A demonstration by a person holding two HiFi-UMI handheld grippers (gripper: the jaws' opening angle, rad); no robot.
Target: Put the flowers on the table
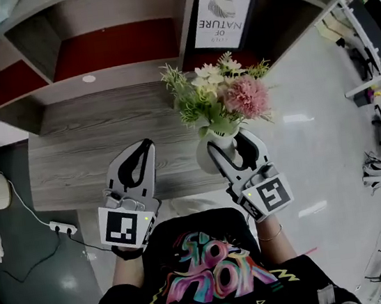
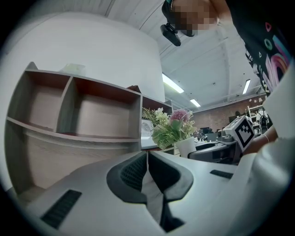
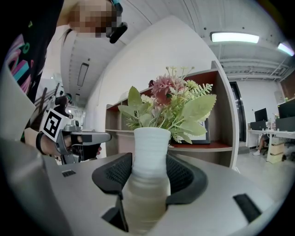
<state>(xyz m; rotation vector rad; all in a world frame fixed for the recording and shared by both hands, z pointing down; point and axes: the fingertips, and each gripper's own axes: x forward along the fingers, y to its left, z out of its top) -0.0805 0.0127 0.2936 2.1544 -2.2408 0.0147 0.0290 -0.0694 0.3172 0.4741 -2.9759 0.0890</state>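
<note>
A bunch of pink, white and green flowers (image 1: 223,92) stands in a white ribbed vase (image 1: 207,156). My right gripper (image 1: 228,139) is shut on the vase, with its jaws on either side of the body below the neck. In the right gripper view the vase (image 3: 148,159) fills the gap between the black pads (image 3: 119,171), and the flowers (image 3: 168,105) rise upright above. The vase hangs over the right front part of the grey wooden table (image 1: 90,141); whether it touches the top is unclear. To the left, my left gripper (image 1: 148,144) sits shut and empty over the table's front edge.
A shelf unit (image 1: 102,51) with red back panels runs behind the table and holds a framed print (image 1: 222,13). A power strip (image 1: 64,229) with a cable lies on the floor at the left. Desks (image 1: 378,86) stand far right, across pale floor.
</note>
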